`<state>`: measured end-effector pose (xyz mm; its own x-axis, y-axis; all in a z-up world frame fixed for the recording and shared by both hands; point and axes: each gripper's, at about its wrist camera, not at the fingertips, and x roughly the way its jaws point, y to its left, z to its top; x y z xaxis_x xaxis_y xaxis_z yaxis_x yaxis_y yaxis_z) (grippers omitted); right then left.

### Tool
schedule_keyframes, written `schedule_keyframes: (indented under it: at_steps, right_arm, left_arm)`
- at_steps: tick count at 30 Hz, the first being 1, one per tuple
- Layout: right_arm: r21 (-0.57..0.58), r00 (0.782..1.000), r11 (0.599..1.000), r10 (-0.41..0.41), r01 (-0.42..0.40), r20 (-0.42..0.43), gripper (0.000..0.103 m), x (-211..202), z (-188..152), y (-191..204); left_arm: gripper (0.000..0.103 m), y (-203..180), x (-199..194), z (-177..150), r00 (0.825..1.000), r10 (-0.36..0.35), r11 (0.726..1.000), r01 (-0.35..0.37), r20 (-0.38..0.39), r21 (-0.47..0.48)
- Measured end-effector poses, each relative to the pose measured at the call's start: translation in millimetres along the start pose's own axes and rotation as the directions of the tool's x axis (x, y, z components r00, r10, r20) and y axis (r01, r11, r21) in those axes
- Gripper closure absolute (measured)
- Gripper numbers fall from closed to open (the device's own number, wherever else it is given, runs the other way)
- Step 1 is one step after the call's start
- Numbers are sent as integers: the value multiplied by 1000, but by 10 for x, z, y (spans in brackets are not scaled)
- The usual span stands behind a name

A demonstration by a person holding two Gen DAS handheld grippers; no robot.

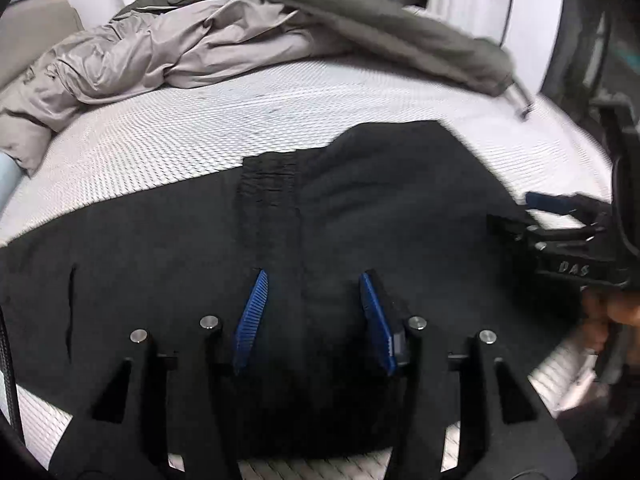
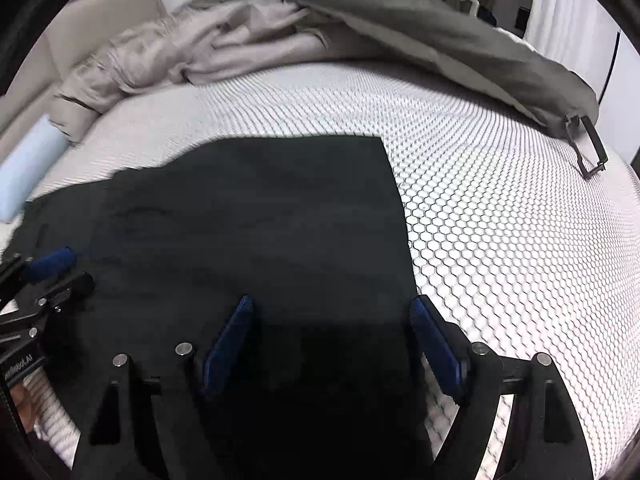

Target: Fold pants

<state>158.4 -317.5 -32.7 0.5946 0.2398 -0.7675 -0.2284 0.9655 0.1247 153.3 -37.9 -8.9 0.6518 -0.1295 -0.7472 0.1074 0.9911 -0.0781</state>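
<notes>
The black pants (image 1: 360,200) lie flat on the near part of a white honeycomb-patterned mattress (image 2: 500,220), their ribbed waistband (image 1: 268,200) running away from the left wrist camera. The left gripper (image 1: 314,312) hangs over the waistband with its 2 blue pads apart, pinching nothing. The right gripper (image 2: 334,340) stands wide apart over the pants' right edge, also pinching nothing. At the far side lies a crumpled beige jacket (image 1: 168,48), with a grey-green garment (image 2: 440,28) draped over it, well clear of the pants. A pale blue roll (image 2: 28,168) sits at the far left.
</notes>
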Motion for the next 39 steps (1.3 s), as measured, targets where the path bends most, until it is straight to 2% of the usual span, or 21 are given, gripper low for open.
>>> schedule_keyframes:
  at_steps: [2, 3, 4, 5, 6, 8, 10, 12, 14, 15, 21, 24, 26, 28, 29, 32, 33, 35, 37, 38, 39]
  right_arm:
    - [-32, 997, 997, 67, -67, 26, 20, -133, -147, 77]
    - [-70, 991, 989, 136, -134, 16, 20, -168, -227, 174]
    - [-93, 987, 983, 160, -160, -2, 20, -165, -275, 189]
    - [-142, 988, 978, 149, -153, -40, 20, -112, -353, 278]
    - [-182, 994, 978, 96, -104, -50, 20, -101, -457, 349]
    - [-199, 997, 977, 64, -71, -41, 20, -71, -461, 286]
    - [-160, 999, 987, 20, -26, -37, 20, -88, -412, 175]
    - [-140, 999, 989, -39, 36, -21, 17, -153, -476, -9]
    - [-78, 999, 997, -7, 3, -45, 17, -172, -534, -205]
    - [-58, 999, 998, 1, -3, -45, 17, -193, -554, -272]
    - [17, 997, 999, 43, -42, -67, 16, -167, -555, -592]
    - [1, 998, 1000, 11, -11, -68, 12, -131, -475, -531]
    - [-9, 998, 1000, 6, -7, -68, 11, -94, -464, -552]
    - [-2, 998, 1000, 4, -4, -70, 10, -93, -481, -552]
    - [3, 998, 1000, 6, -6, -70, 10, -98, -486, -557]
    - [20, 998, 1000, 13, -12, -65, 10, -96, -454, -528]
    - [23, 998, 1000, 23, -22, -61, 10, -132, -462, -526]
    - [7, 997, 998, 58, -58, -60, 10, -200, -490, -490]
    - [-26, 997, 998, 60, -62, -56, 10, -200, -506, -424]
    - [-42, 997, 997, 57, -60, -56, 10, -193, -520, -380]
    - [-52, 997, 997, 58, -61, -54, 10, -188, -529, -347]
  left_arm:
    - [54, -35, -42, -81, 1000, -28, 1000, 28, -6, 10]
    - [54, -60, 5, -130, 999, -38, 999, 39, -36, 25]
    - [54, -58, 44, -157, 998, -30, 999, 32, -54, 30]
    - [54, -39, 65, -187, 998, -24, 999, 26, -57, 30]
    - [54, -10, 66, -213, 998, -33, 999, 35, -59, 30]
    - [54, 25, -22, -260, 998, -16, 999, 19, -61, 49]
    - [52, 59, -110, -307, 997, 51, 997, -48, -50, 68]
    - [52, 114, -191, -374, 998, 30, 997, -27, -47, 72]
    - [50, 152, -241, -459, 998, 33, 996, -29, -47, 85]
    - [45, 174, -262, -517, 998, 49, 995, -44, -51, 90]
    - [36, 490, -542, -695, 999, -24, 1000, 23, -42, -13]
    - [34, 825, -890, -767, 999, 47, 992, -46, 4, -122]
    - [28, 1116, -1062, -827, 997, 71, 978, -64, 24, -199]
    - [24, 1482, -1197, -919, 993, 118, 950, -104, 30, -294]
    - [24, 1707, -1227, -974, 989, 147, 925, -134, 12, -357]
    - [26, 2361, -1177, -1154, 984, 170, 813, -175, -60, -555]
    - [34, 2592, -1123, -1212, 984, 156, 762, -172, -81, -625]
    - [37, 2888, -1064, -1279, 993, 111, 699, -114, -51, -706]
    - [44, 3120, -1040, -1297, 996, 93, 643, -62, -3, -763]
    - [48, 3203, -1028, -1282, 996, 94, 626, -54, 6, -778]
    - [60, 3270, -1017, -1273, 995, 99, 611, -54, 9, -790]
